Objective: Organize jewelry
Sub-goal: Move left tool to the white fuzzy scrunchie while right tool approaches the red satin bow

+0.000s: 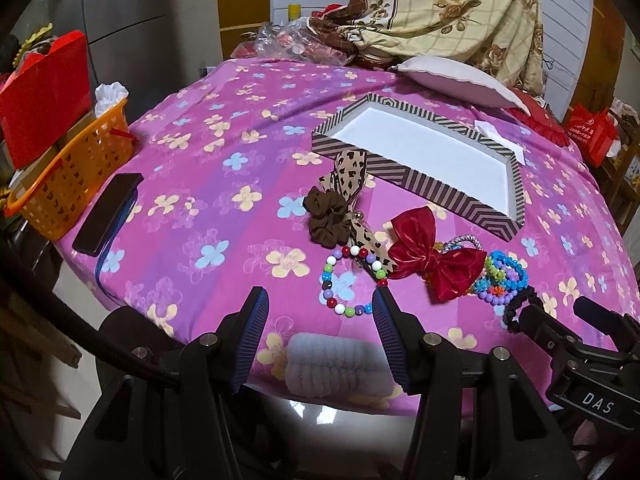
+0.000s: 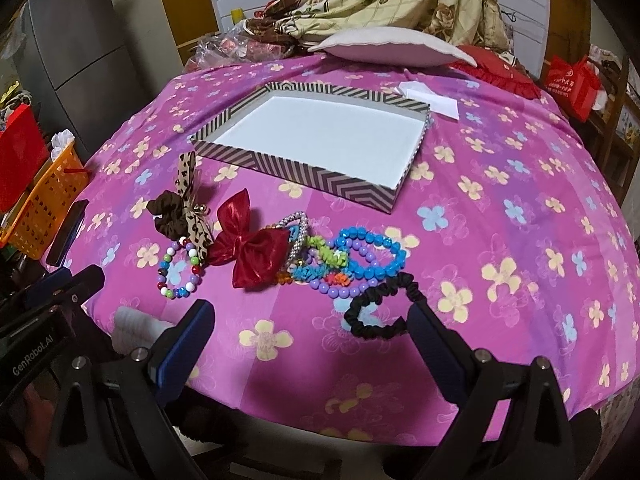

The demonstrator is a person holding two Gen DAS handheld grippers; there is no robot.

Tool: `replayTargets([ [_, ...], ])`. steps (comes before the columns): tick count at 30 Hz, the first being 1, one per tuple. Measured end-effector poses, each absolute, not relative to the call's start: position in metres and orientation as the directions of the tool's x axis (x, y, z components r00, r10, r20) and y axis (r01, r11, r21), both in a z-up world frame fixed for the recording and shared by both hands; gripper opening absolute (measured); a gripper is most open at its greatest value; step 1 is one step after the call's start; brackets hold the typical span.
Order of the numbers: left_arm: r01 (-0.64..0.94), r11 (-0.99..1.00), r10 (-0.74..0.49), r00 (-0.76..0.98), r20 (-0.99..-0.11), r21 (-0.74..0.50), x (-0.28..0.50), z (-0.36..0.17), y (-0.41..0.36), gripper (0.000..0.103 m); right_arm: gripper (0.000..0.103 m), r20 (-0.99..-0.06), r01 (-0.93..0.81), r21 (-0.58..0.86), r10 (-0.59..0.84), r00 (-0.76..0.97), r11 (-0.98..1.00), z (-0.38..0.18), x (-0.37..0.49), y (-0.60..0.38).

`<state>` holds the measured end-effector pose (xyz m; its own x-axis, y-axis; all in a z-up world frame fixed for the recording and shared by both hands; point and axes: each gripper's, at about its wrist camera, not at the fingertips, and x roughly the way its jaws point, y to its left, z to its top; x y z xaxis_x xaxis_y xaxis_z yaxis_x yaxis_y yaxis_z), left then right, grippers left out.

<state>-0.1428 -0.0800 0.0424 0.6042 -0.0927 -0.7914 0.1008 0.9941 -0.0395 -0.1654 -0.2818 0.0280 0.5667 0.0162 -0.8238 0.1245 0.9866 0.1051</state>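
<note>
While nothing has yet gone into the box, the scene stands like this:

Left tongs point(image 1: 318, 308): spread wide, holding nothing, poised low at the near edge of the bench point(image 1: 192, 184).
Right tongs point(image 2: 312, 324): spread wide too, empty.
Jewelry: a loose row on the flowered cloth, well short of the striped box point(image 2: 360, 190), which lies beyond it and shows only its bare white floor.
Nearest to the left: the multicolour bead bracelet point(image 1: 350, 280), lying flat just ahead of the right-hand finger; a grey fuzzy band point(image 1: 334, 364) sits between the fingers, closer in.
Nearest to the right: the black scrunchie point(image 2: 380, 308), just ahead, toward its right finger, long axis running across.
Middle: the red bow point(image 2: 250, 250), within either's reach.
Judgement: the right side looks best placed for the scrunchie.
</note>
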Motion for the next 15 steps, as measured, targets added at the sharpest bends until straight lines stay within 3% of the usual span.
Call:
replayTargets([
  [9,0.100,0.993,-0.106,0.591,-0.799,-0.058,-0.141,0.040,-0.077,0.059,0.099,-0.834,0.107,0.112,0.035,0.550,0.988,0.022,-0.163,-0.279],
  [15,0.099,0.985,-0.171,0.570,-0.804,-0.140,-0.136,0.047,-0.058,0.059,0.099,-0.832,0.100,0.104,0.032,0.554,0.989,0.024,-0.164,-0.281],
])
